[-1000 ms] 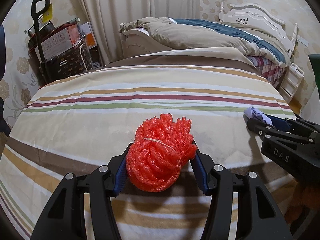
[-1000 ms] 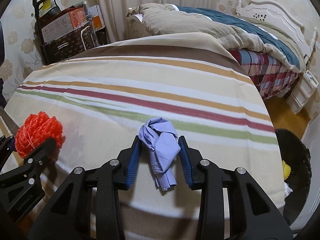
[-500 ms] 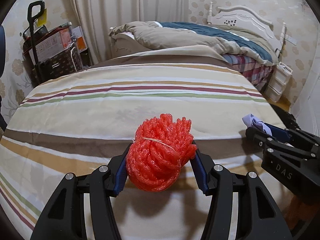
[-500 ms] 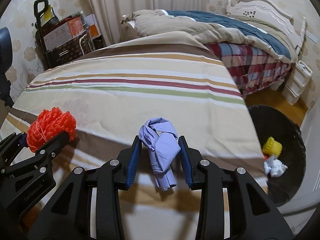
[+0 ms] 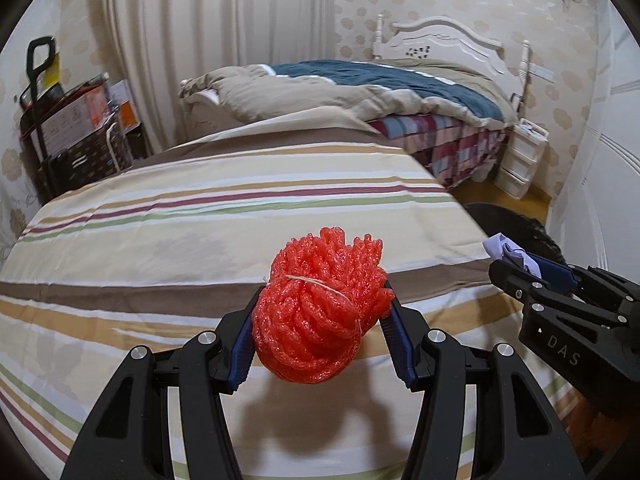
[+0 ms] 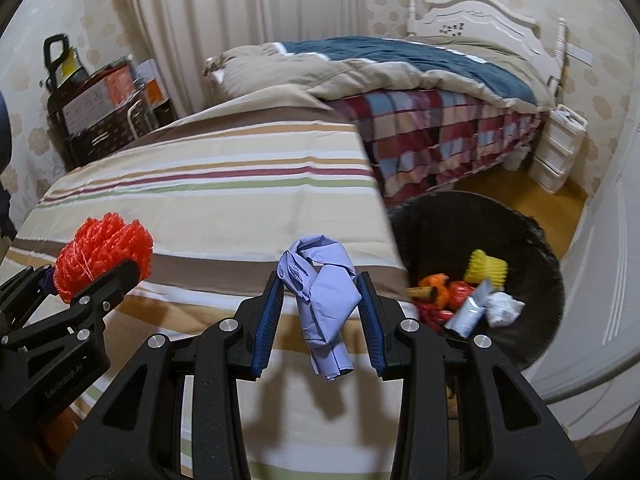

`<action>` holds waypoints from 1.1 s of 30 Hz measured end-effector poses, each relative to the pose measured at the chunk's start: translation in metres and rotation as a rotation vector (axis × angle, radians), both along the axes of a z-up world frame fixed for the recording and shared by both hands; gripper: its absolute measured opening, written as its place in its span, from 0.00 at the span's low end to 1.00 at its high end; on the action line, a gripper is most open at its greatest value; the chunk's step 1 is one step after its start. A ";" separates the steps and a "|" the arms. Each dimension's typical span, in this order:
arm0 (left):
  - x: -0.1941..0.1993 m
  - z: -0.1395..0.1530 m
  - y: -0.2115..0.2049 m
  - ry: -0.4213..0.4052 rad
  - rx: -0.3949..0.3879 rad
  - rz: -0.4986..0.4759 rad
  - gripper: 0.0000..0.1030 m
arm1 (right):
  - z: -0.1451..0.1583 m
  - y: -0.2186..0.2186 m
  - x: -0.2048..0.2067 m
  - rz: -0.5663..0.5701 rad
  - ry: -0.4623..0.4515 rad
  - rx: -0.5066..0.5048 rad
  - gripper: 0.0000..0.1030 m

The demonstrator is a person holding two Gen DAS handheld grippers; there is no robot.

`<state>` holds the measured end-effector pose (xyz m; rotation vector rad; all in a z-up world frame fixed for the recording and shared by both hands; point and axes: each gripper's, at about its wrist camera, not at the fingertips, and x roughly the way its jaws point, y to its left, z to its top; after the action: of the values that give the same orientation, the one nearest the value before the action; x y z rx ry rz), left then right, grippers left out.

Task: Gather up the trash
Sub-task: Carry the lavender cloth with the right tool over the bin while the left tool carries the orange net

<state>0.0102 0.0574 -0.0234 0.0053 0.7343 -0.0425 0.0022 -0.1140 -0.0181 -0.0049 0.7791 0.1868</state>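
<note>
My left gripper is shut on a bundle of orange-red foam netting and holds it above the striped bed cover. My right gripper is shut on a crumpled lilac glove near the cover's right edge. The black trash bin stands on the floor to the right, holding several pieces of trash, among them a yellow net and white paper. The left gripper with its netting shows at left in the right wrist view; the right gripper with the glove shows at right in the left wrist view.
A second bed with a beige and blue duvet and plaid sheet stands behind. White plastic drawers sit by the wall at right. A cart with boxes stands at back left. A white door is close on the right.
Both grippers have moved right along the bed with their loads still held. The trash bin has come much further into the right wrist view.
</note>
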 end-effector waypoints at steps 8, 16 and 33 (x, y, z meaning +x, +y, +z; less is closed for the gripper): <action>0.008 0.005 -0.044 -0.018 0.007 -0.074 0.54 | 0.002 -0.047 -0.003 -0.087 -0.021 0.017 0.36; 0.025 0.005 -0.091 -0.036 0.035 -0.157 0.54 | 0.004 -0.095 0.006 -0.188 -0.043 0.016 0.36; 0.071 0.004 -0.156 -0.061 0.032 -0.223 0.54 | -0.005 -0.159 0.040 -0.305 -0.047 0.017 0.36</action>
<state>0.0808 -0.0984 -0.0193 0.1187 0.6711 -0.2423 0.0426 -0.2726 -0.0227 0.1244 0.7219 -0.0955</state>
